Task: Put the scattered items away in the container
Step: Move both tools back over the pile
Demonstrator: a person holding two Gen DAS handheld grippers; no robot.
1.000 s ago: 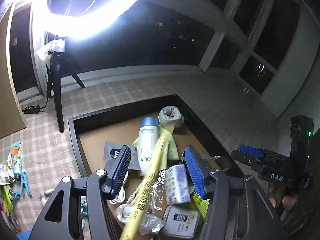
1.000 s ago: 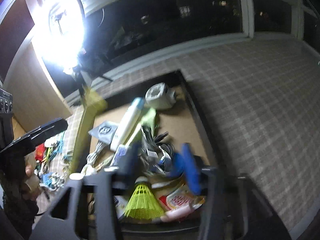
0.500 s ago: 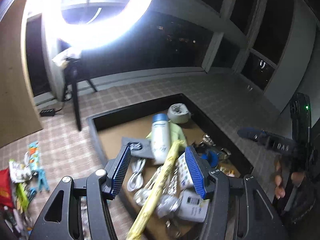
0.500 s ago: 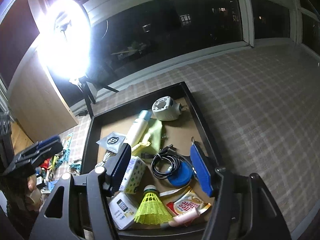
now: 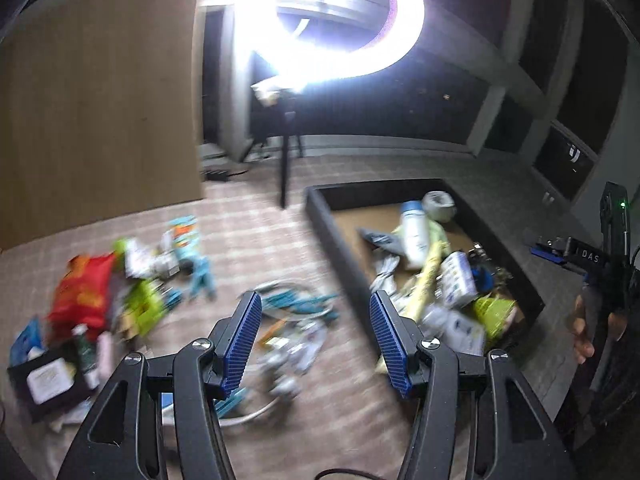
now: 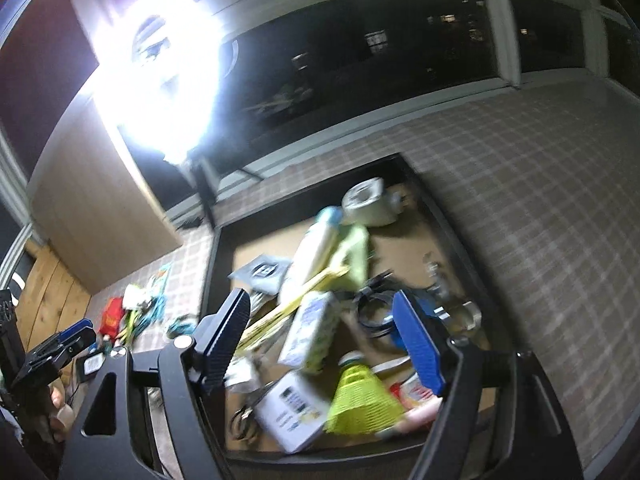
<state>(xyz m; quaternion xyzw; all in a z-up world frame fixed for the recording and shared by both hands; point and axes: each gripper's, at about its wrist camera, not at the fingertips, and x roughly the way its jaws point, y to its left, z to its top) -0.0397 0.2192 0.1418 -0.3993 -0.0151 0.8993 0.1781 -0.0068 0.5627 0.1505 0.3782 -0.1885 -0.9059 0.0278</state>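
- Left wrist view: the left gripper (image 5: 314, 338) has its jaws spread wide with nothing between them, above the checked floor (image 5: 256, 240), beside the container's near-left wall.
- The container (image 5: 340, 236), a shallow black tray with a brown bottom, sits right of centre. In it: a white bottle (image 5: 414, 232) toward the far end, a grey round gadget (image 5: 439, 206) near the far right corner, a long yellow packet (image 5: 424, 284) lying slantwise, a white printed box (image 5: 458, 284) beside it.
- Scattered items lie blurred on the floor left of the tray: a red bag (image 5: 82, 294), teal clips (image 5: 200, 276), a dark box (image 5: 44, 380) at the near left.
- Right wrist view: the right gripper (image 6: 326, 344) hangs over the tray's near half, jaws spread, pinching nothing.
- Inside the tray here: a yellow-green shuttlecock (image 6: 362, 396) by the near edge, a white labelled tin (image 6: 292, 412) to its left, a black coiled cable (image 6: 374, 312) mid-tray.
- The left gripper shows at the left edge, blue pads apart.
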